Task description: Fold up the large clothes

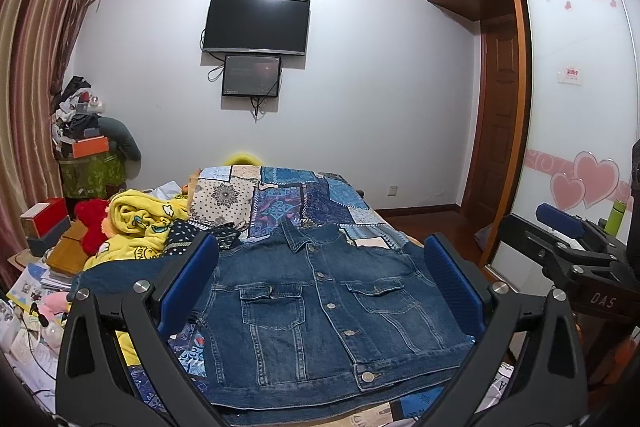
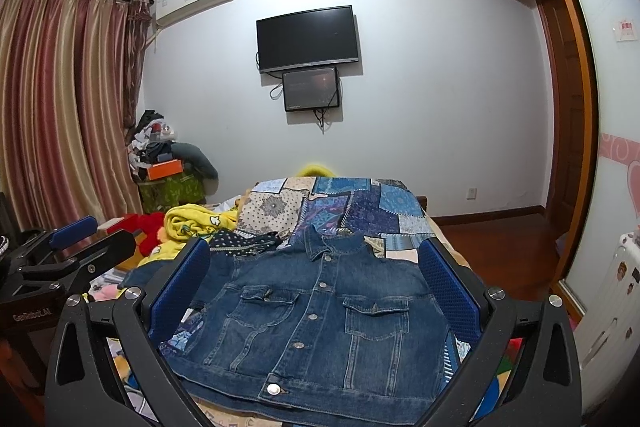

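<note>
A blue denim jacket (image 1: 320, 311) lies flat and buttoned, front up, on the patchwork bedspread (image 1: 296, 203), collar toward the far wall. It also shows in the right wrist view (image 2: 316, 311). My left gripper (image 1: 320, 279) is open and empty, held above the jacket's near part, its blue pads (image 1: 188, 283) wide apart. My right gripper (image 2: 316, 283) is open and empty, also above the jacket. Each gripper shows at the edge of the other's view: the right one (image 1: 568, 239), the left one (image 2: 76, 239).
A yellow blanket (image 1: 140, 223) and a red plush toy (image 1: 92, 223) lie left of the jacket. Boxes and papers (image 1: 44, 239) crowd the left side. A cluttered stand (image 1: 88, 155) is by the curtain. A wardrobe (image 1: 576, 107) and wooden floor (image 1: 424, 223) are to the right.
</note>
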`<state>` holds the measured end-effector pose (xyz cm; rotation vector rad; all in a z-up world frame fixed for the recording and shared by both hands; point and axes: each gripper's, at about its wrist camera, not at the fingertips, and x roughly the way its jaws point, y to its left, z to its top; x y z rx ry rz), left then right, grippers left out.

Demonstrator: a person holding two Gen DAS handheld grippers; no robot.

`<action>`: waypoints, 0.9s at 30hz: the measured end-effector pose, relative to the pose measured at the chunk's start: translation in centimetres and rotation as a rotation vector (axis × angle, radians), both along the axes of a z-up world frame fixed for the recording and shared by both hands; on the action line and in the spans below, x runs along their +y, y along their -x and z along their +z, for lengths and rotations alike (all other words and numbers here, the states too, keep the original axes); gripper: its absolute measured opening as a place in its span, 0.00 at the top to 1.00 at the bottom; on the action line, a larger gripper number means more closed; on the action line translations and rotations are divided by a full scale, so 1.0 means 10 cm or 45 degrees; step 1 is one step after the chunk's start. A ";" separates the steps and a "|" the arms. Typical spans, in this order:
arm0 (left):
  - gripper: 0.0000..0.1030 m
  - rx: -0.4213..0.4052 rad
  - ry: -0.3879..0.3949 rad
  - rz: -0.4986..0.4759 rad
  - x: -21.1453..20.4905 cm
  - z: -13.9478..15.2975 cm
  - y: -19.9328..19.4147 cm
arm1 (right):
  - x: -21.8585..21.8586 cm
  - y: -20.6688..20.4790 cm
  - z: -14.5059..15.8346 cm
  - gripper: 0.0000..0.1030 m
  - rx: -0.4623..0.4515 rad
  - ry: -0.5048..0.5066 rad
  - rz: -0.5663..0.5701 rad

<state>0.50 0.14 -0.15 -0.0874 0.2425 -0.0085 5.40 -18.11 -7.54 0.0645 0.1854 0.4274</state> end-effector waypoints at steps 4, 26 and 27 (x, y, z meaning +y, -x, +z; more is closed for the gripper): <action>0.00 0.000 0.000 0.001 0.00 0.00 0.00 | 0.00 -0.01 -0.01 0.00 0.007 -0.004 0.001; 0.00 0.004 0.003 0.005 0.02 -0.03 -0.03 | 0.00 -0.01 -0.01 0.00 0.009 -0.001 0.001; 0.00 0.004 0.003 0.005 0.02 -0.03 -0.03 | 0.00 -0.01 -0.01 0.00 0.009 -0.001 0.002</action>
